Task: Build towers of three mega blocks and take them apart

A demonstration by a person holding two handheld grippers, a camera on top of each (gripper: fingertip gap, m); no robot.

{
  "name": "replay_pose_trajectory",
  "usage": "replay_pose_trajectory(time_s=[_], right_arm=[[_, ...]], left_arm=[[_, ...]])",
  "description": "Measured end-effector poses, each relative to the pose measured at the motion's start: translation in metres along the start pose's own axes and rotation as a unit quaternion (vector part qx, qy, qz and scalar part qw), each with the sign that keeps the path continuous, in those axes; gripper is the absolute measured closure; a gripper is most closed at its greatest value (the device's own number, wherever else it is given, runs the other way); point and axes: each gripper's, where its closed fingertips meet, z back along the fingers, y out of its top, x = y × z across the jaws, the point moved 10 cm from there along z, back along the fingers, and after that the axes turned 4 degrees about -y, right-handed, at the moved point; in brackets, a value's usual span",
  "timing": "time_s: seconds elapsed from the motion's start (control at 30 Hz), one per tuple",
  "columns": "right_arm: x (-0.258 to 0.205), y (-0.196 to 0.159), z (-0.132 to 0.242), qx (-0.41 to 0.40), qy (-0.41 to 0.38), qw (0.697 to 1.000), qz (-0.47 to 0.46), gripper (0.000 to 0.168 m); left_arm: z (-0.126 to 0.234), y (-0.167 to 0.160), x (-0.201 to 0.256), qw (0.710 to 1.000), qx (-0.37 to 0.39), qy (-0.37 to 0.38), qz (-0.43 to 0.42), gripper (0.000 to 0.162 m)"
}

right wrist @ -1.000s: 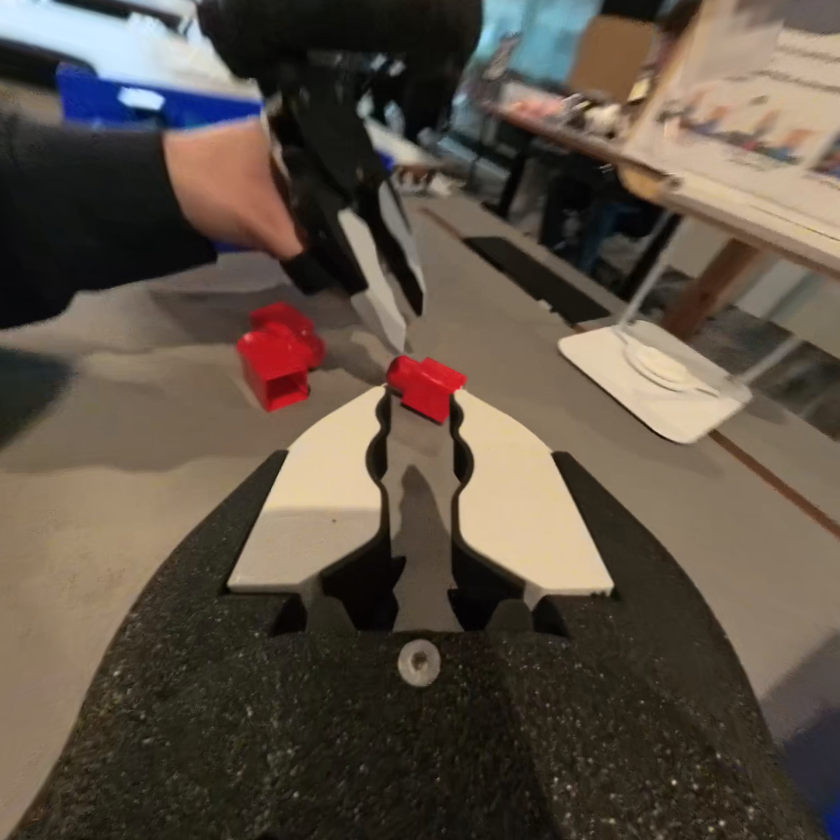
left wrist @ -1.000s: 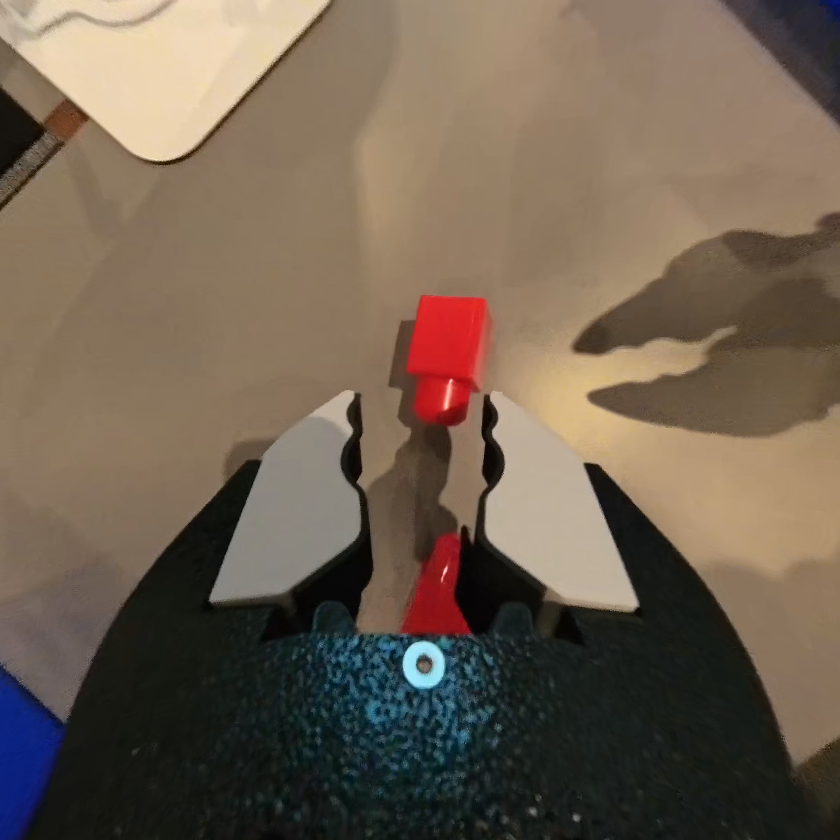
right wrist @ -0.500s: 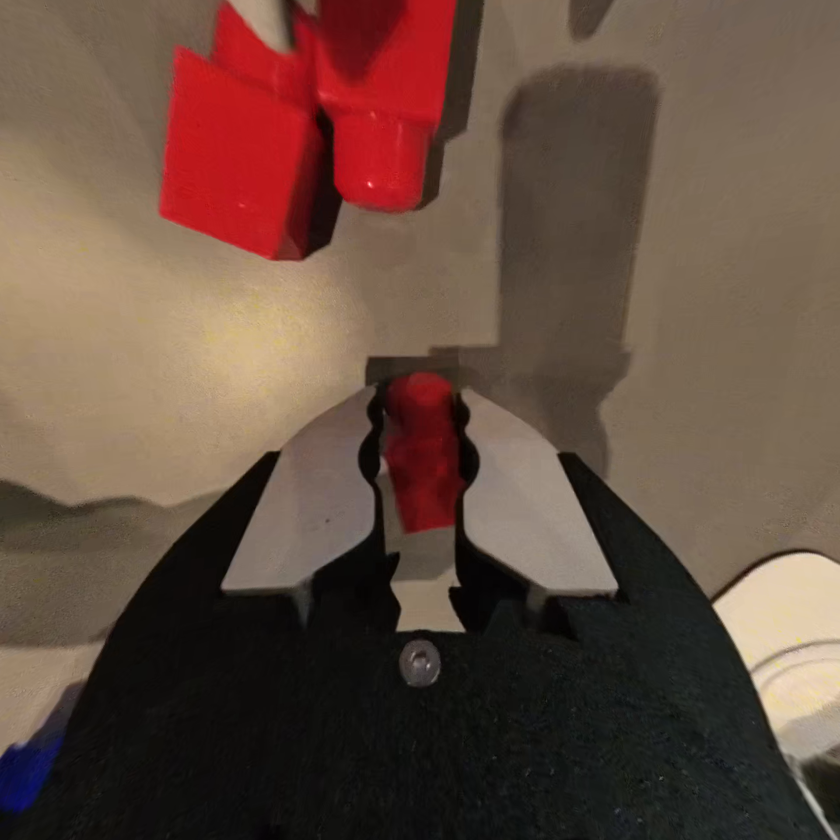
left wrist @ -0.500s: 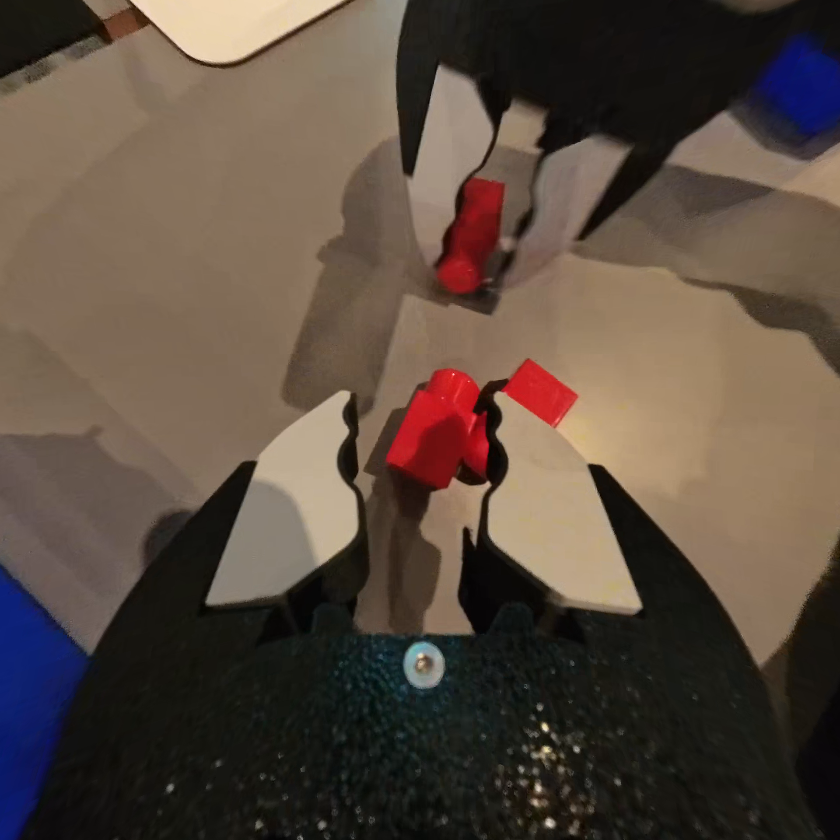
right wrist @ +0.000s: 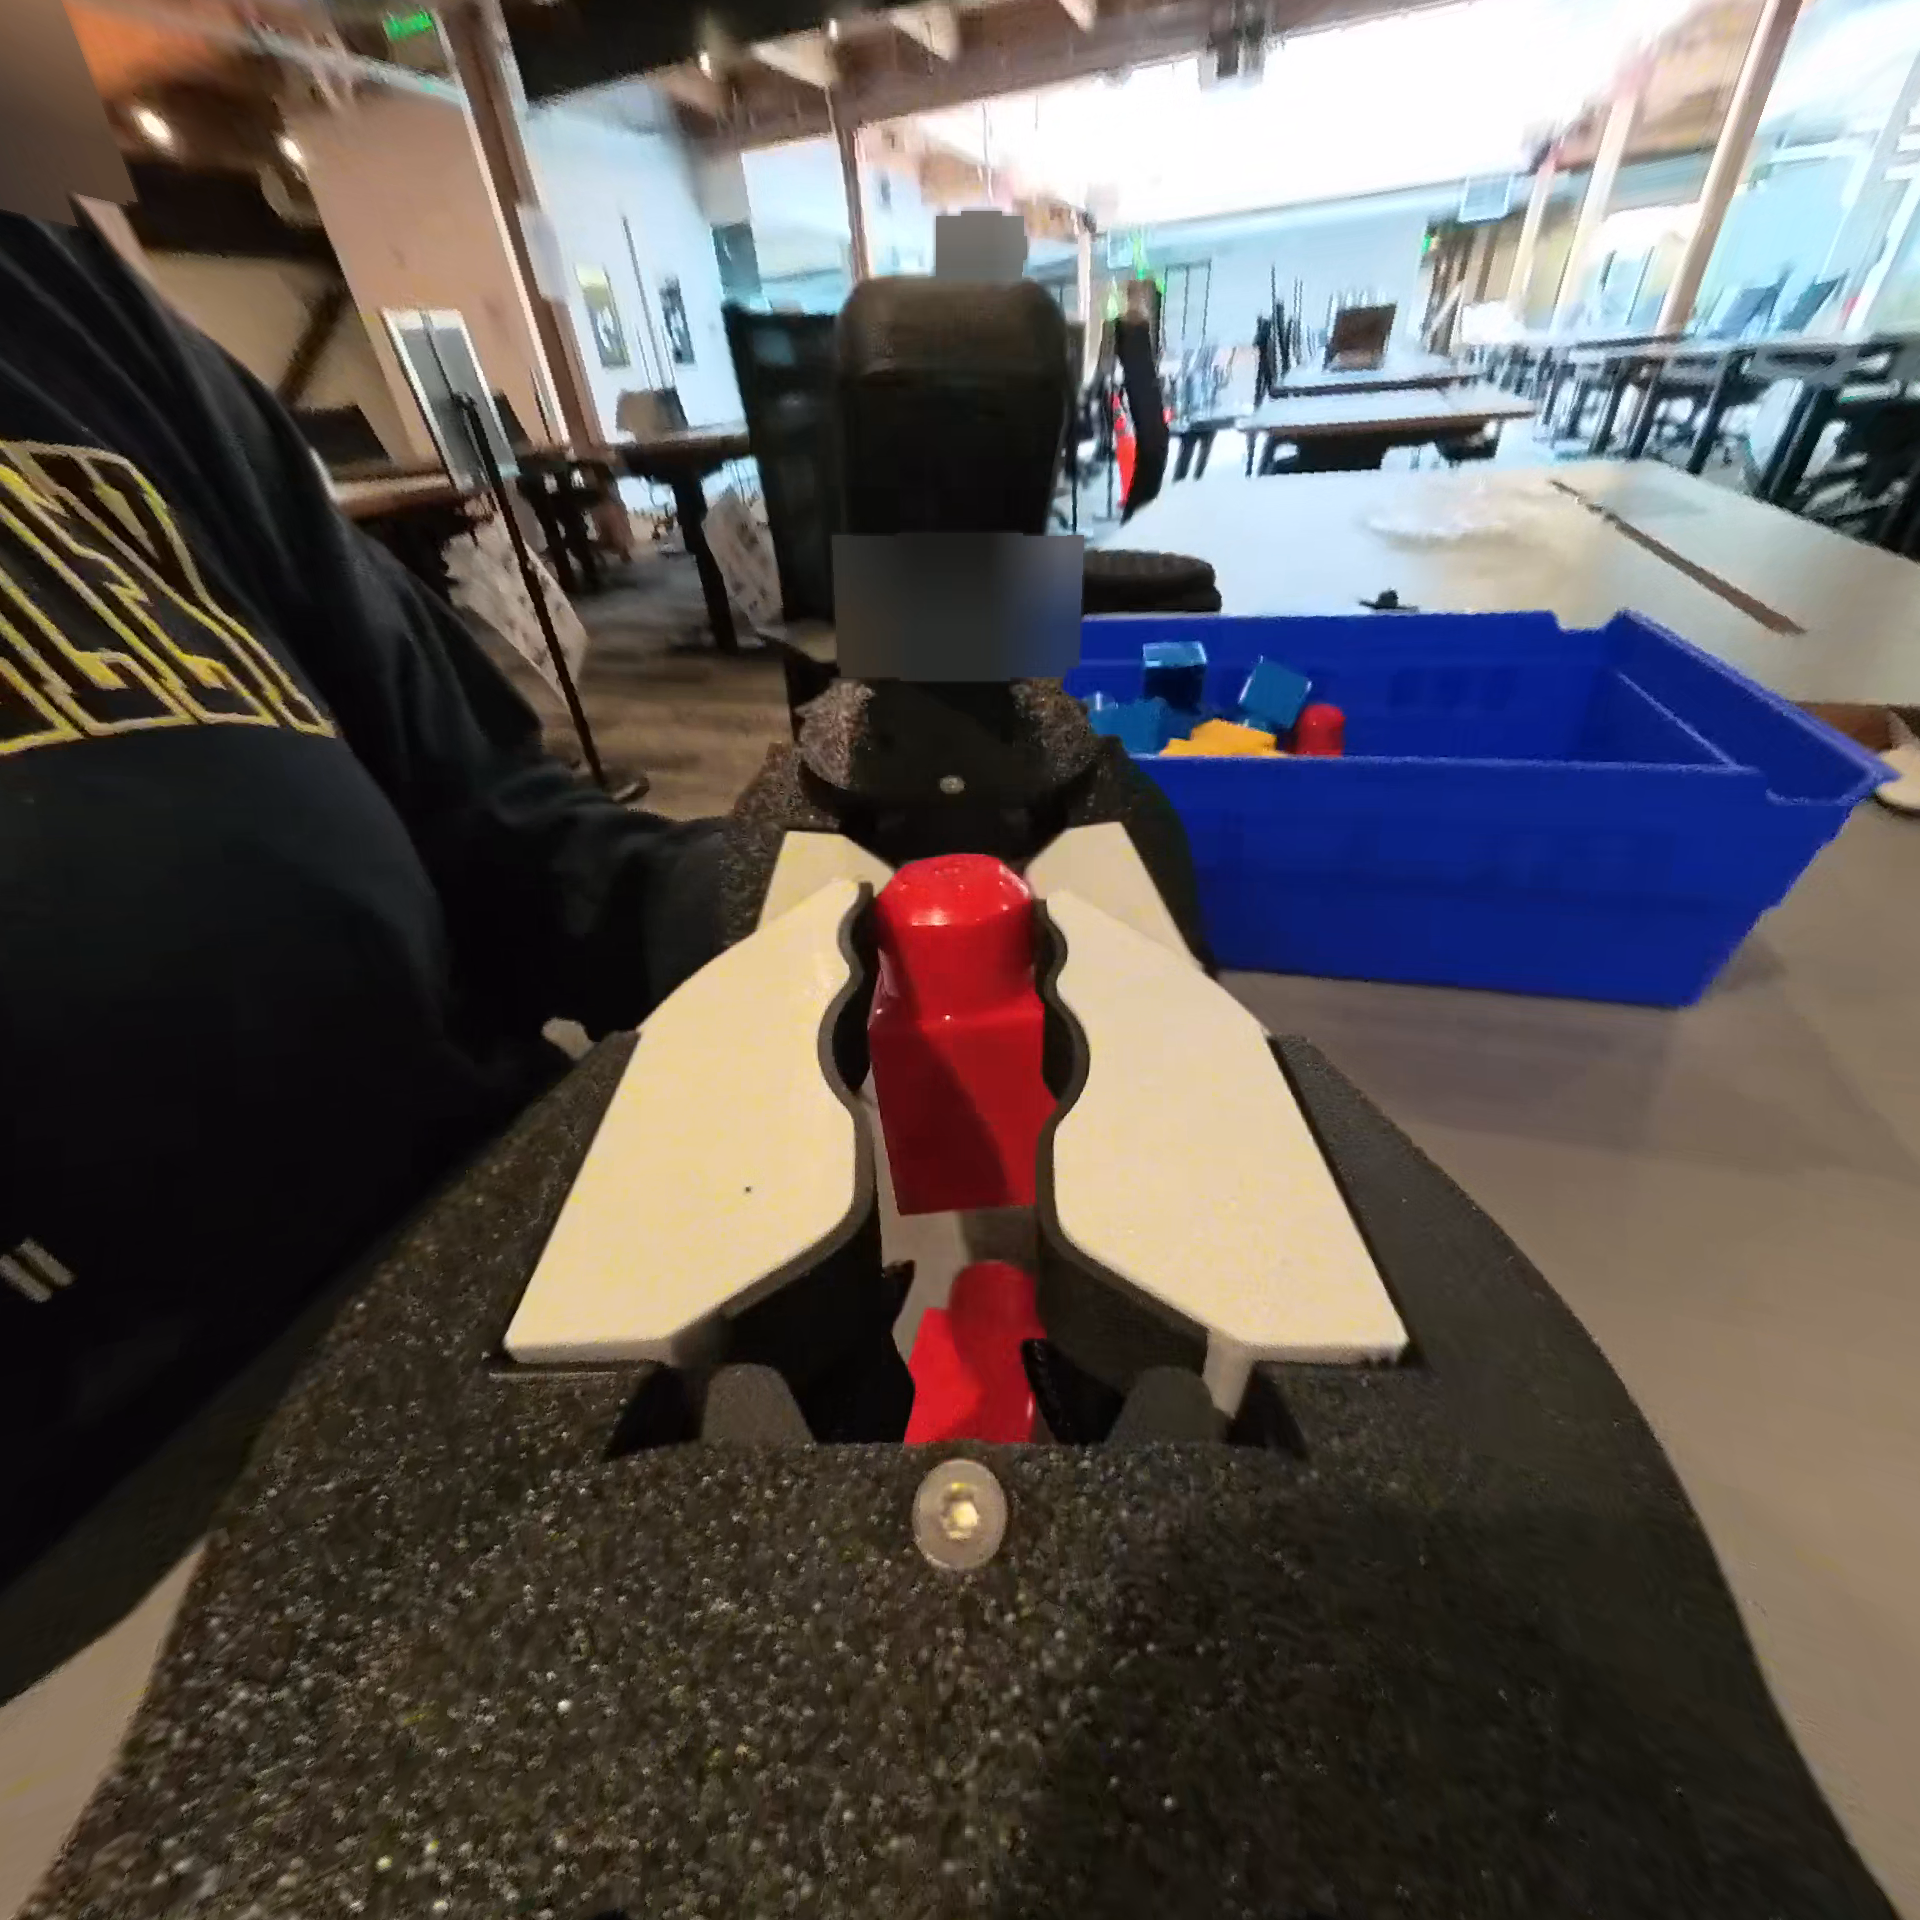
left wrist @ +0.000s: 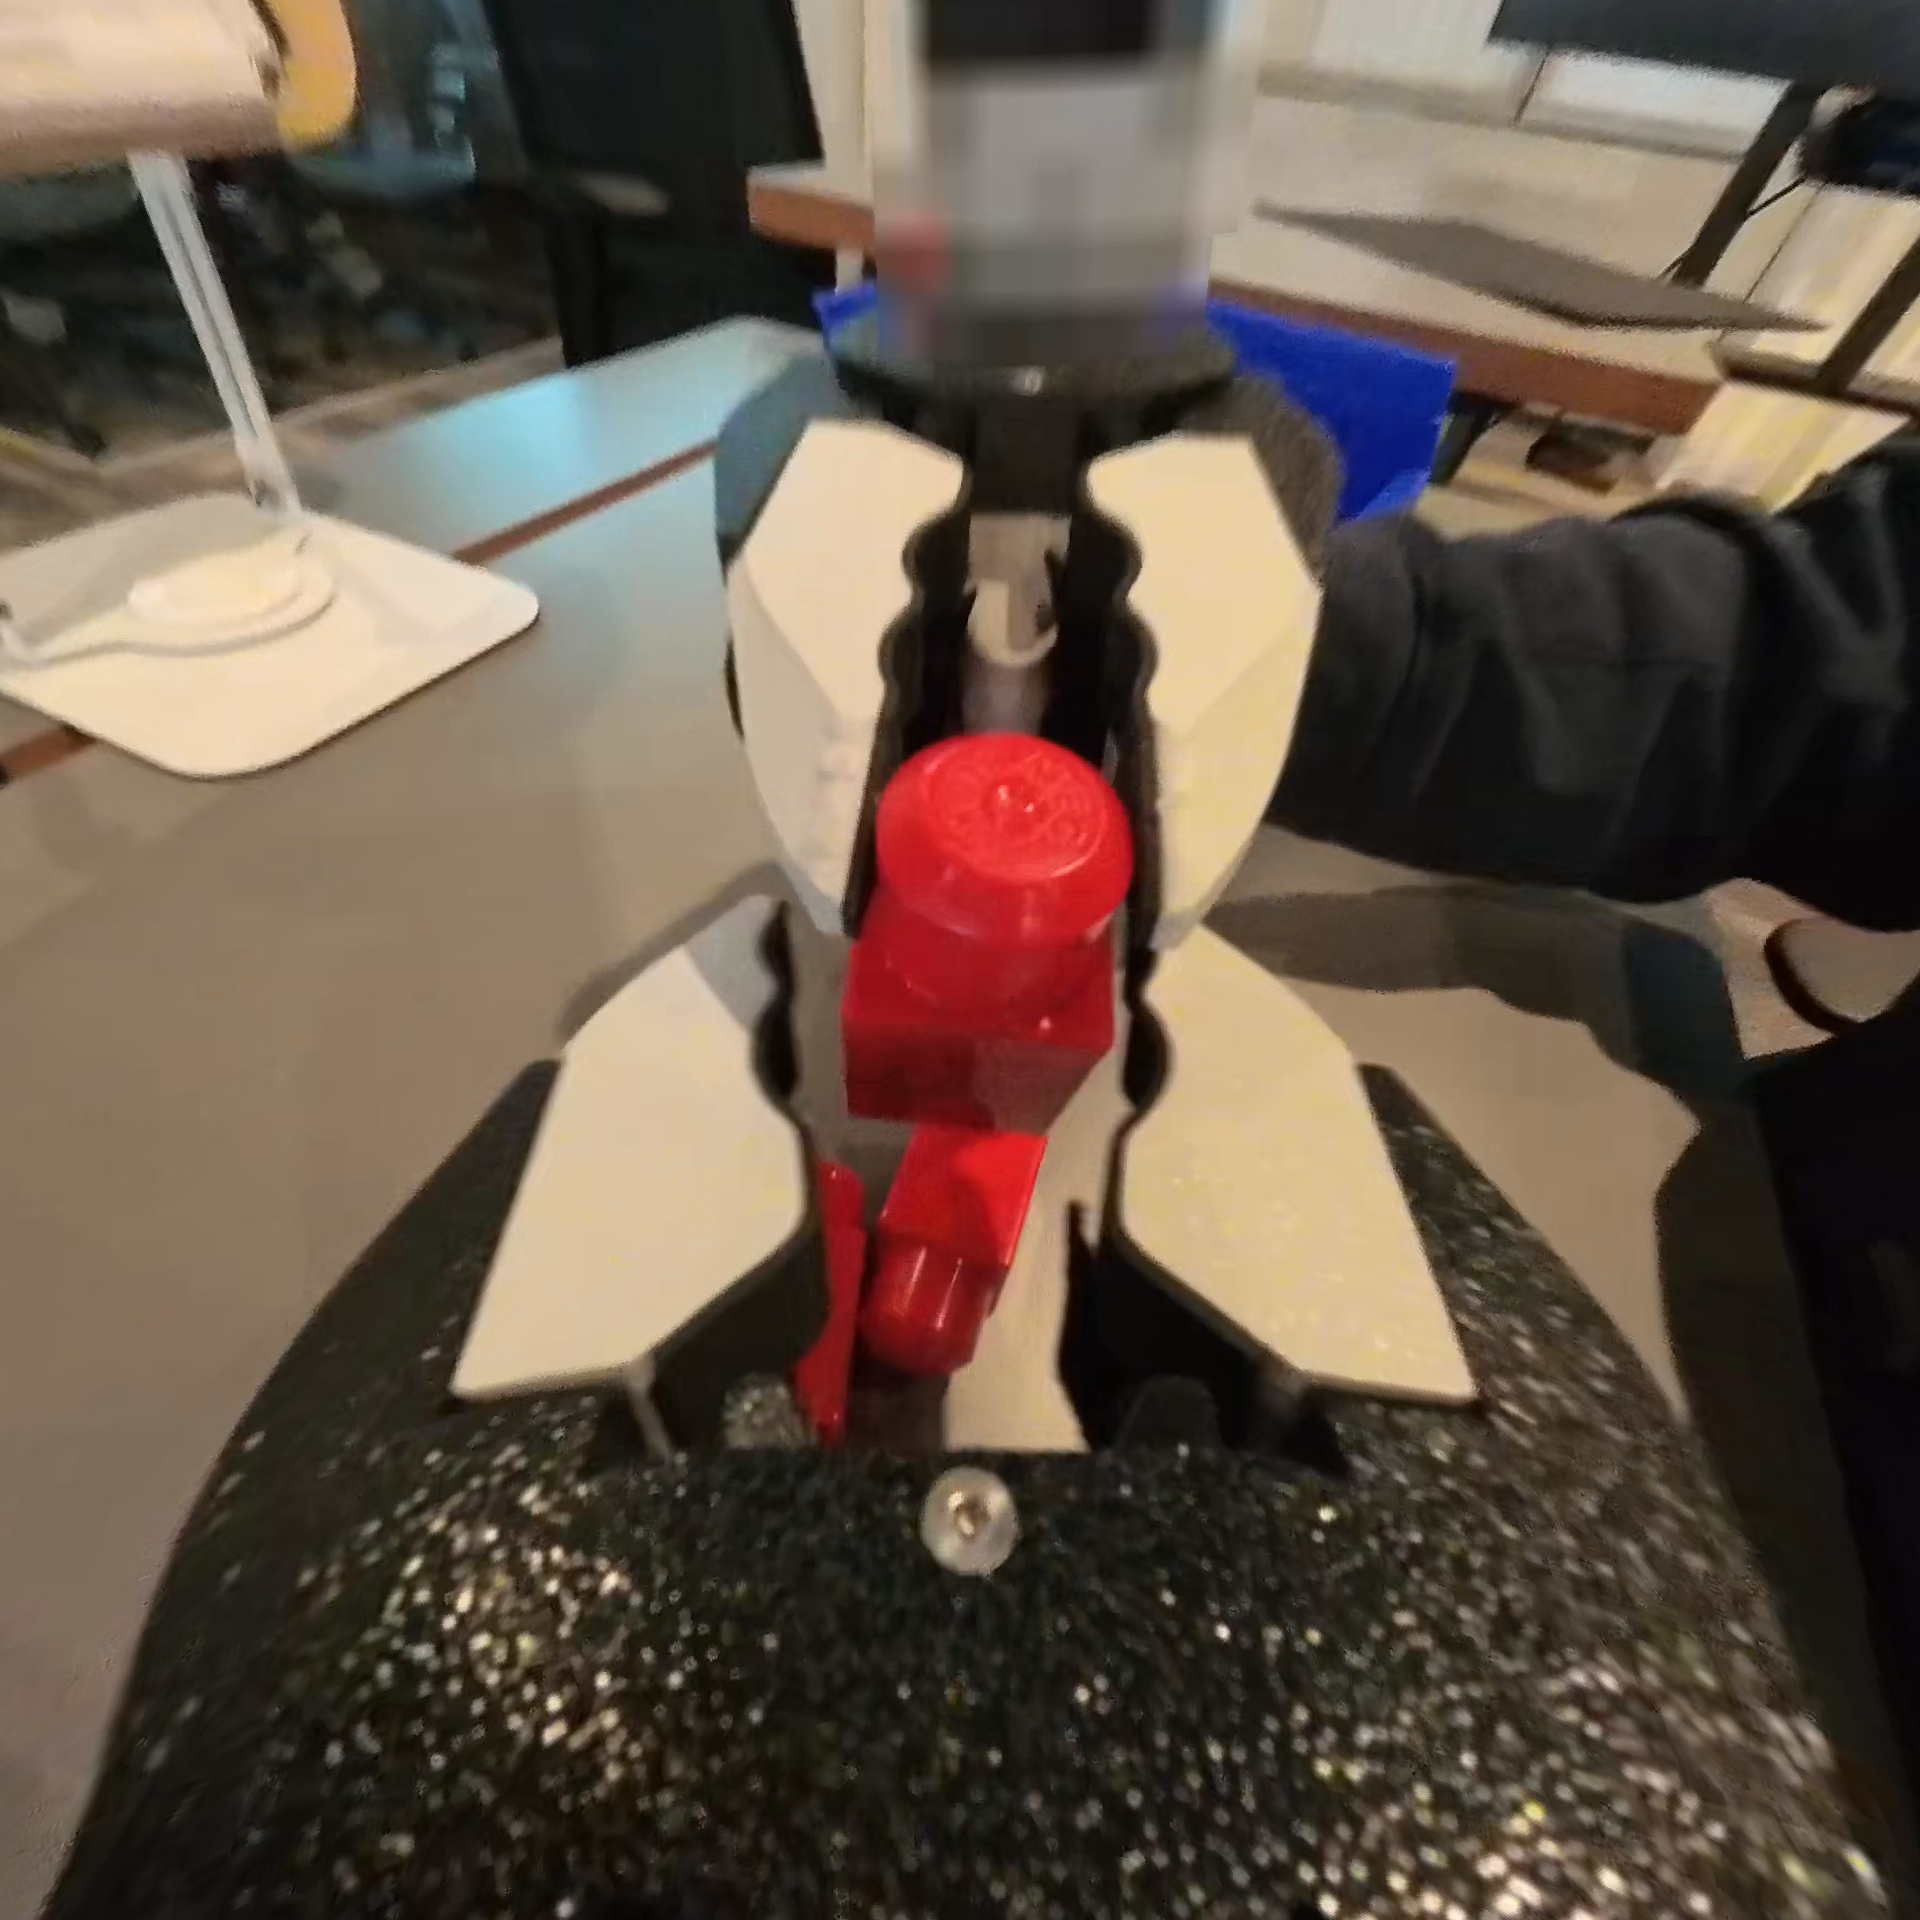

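Observation:
My right gripper [right wrist: 956, 899] is shut on a red block [right wrist: 951, 1049], held level above the grey table with its round stud pointing forward. In the left wrist view that red block [left wrist: 977, 935] faces me stud-first, between the right gripper's white fingers [left wrist: 831, 582]. My left gripper [left wrist: 956, 935] is open, its fingers on either side of this block with a small gap on each side. A second red block [left wrist: 945, 1247] lies on the table below, with the edge of a third [left wrist: 831, 1299] beside it. One of them shows under the right gripper [right wrist: 971, 1351].
A blue bin [right wrist: 1455, 831] with several blue, yellow and red blocks stands on the table behind the left gripper. A white stand base [left wrist: 260, 644] sits at far left. A person's dark sleeve [left wrist: 1558, 707] and torso [right wrist: 208, 831] are close by.
Both grippers have tilted up from looking down at the table to level and now face each other. The right gripper has brought its red block between the left gripper's open fingers.

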Motion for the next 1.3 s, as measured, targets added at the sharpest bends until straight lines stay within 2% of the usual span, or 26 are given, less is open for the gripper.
replay_pose_trajectory(time_s=[0.03,0.27,0.37,0.47,0.53,0.67,0.83,0.93,1.07,1.1,1.13,1.2,1.23,1.3], right_arm=[[-0.001,-0.002,0.001,0.013,-0.002,1.0,0.0,0.14],[-0.005,-0.011,-0.003,0.023,0.001,1.0,-0.011,0.14],[-0.008,-0.009,-0.007,0.014,-0.033,0.999,-0.004,0.14],[-0.012,-0.012,0.003,-0.024,-0.09,0.995,0.017,0.117],[-0.015,-0.021,0.008,-0.107,-0.117,0.987,0.016,0.112],[-0.022,-0.031,-0.005,-0.268,-0.13,0.955,0.005,0.111],[-0.021,-0.033,-0.034,-0.456,-0.136,0.879,0.023,0.119],[-0.02,-0.033,-0.049,-0.528,-0.125,0.84,0.027,0.123],[-0.013,-0.043,-0.066,-0.598,-0.119,0.792,0.03,0.118],[-0.012,-0.047,-0.069,-0.608,-0.111,0.786,0.03,0.125],[-0.011,-0.05,-0.071,-0.609,-0.107,0.785,0.032,0.131],[-0.013,-0.046,-0.066,-0.59,-0.107,0.8,0.025,0.132],[-0.015,-0.04,-0.059,-0.559,-0.112,0.821,0.021,0.132],[-0.018,-0.019,-0.039,-0.433,-0.123,0.893,-0.023,0.132]], left_arm=[[0.002,0.002,0.002,1.0,0.012,-0.005,-0.008,0.119],[0.01,-0.001,0.005,0.999,-0.023,-0.019,-0.033,0.12],[0.018,0.0,0.007,0.998,-0.042,0.013,-0.048,0.121],[0.033,-0.005,0.004,0.992,-0.078,0.077,-0.062,0.121],[0.046,-0.009,0.003,0.99,-0.087,0.096,-0.05,0.121],[0.064,-0.017,0.008,0.986,-0.1,0.124,-0.041,0.122],[0.067,-0.018,0.02,0.982,-0.119,0.137,-0.052,0.121],[0.067,-0.019,0.022,0.978,-0.137,0.145,-0.061,0.122],[0.068,-0.021,0.024,0.979,-0.137,0.139,-0.056,0.122],[0.068,-0.021,0.024,0.979,-0.137,0.139,-0.054,0.122],[0.069,-0.021,0.023,0.979,-0.136,0.139,-0.053,0.122],[0.069,-0.021,0.024,0.981,-0.133,0.135,-0.05,0.122],[0.07,-0.021,0.024,0.981,-0.131,0.134,-0.048,0.122],[0.071,-0.02,0.024,0.983,-0.124,0.126,-0.041,0.121]])
